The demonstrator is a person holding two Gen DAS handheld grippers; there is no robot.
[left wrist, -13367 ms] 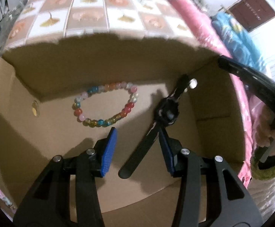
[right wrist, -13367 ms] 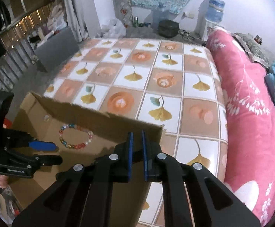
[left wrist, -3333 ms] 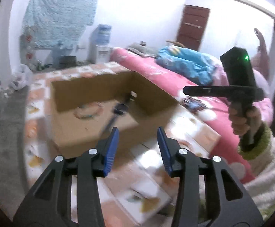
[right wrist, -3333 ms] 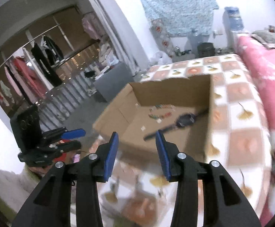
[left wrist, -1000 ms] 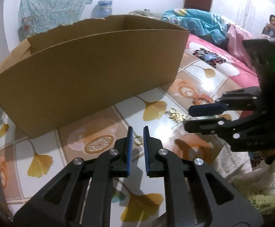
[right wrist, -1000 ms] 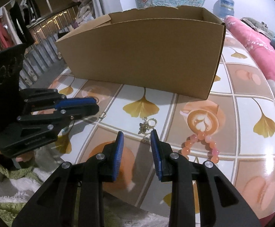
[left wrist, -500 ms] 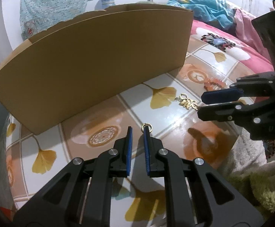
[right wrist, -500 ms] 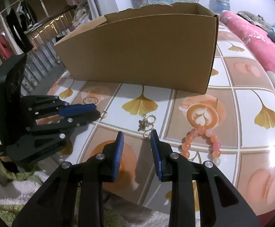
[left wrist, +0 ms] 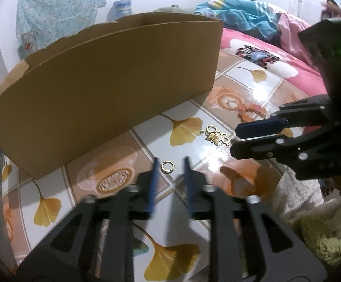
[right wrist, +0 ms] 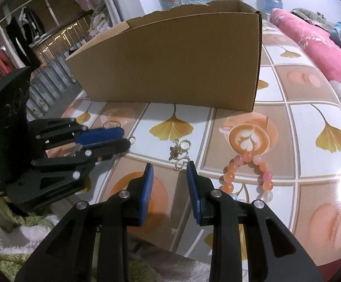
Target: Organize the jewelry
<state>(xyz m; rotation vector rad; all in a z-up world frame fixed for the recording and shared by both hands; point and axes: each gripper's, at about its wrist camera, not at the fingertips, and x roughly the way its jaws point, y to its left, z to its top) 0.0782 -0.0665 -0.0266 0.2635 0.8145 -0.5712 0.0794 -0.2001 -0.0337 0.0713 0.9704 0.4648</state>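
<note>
My left gripper [left wrist: 169,164] has just been opening, jaws now apart around the gold ring [left wrist: 167,166] at twelve o'clock, ready to pick it. My right gripper [right wrist: 169,171] stands parted, empty, the gold charm [right wrist: 179,152] at twelve, the cardboard box [right wrist: 170,63] beyond.

Both wrist cameras peer steeply down, close over the tiled counter [left wrist: 219,155]; both catch the cardboard box [left wrist: 104,89], and each spots the other tool.
</note>
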